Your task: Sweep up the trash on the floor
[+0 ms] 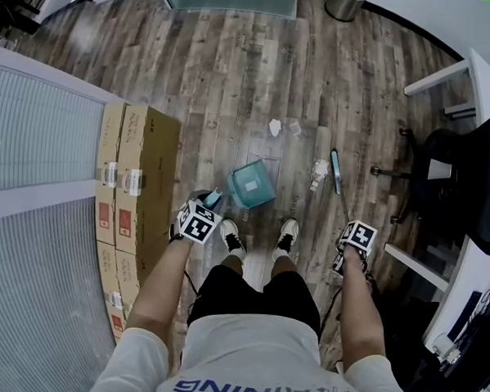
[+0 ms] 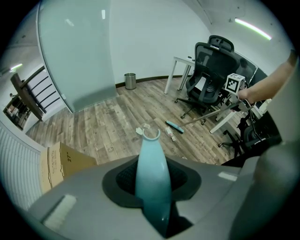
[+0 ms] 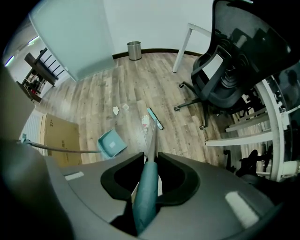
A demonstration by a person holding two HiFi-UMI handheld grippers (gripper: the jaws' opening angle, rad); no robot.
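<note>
White trash scraps (image 1: 275,127) sit mid-frame on the wood floor (image 1: 219,67), just above the teal dustpan (image 1: 251,184) and left of the broom head (image 1: 335,171). Got the left gripper (image 1: 205,209) clamped on the dustpan handle (image 2: 151,173) and the right gripper (image 1: 347,252) on the broom handle (image 3: 146,192). Looks like lining up a sweep, so next the broom needs to drag those scraps into the pan.
</note>
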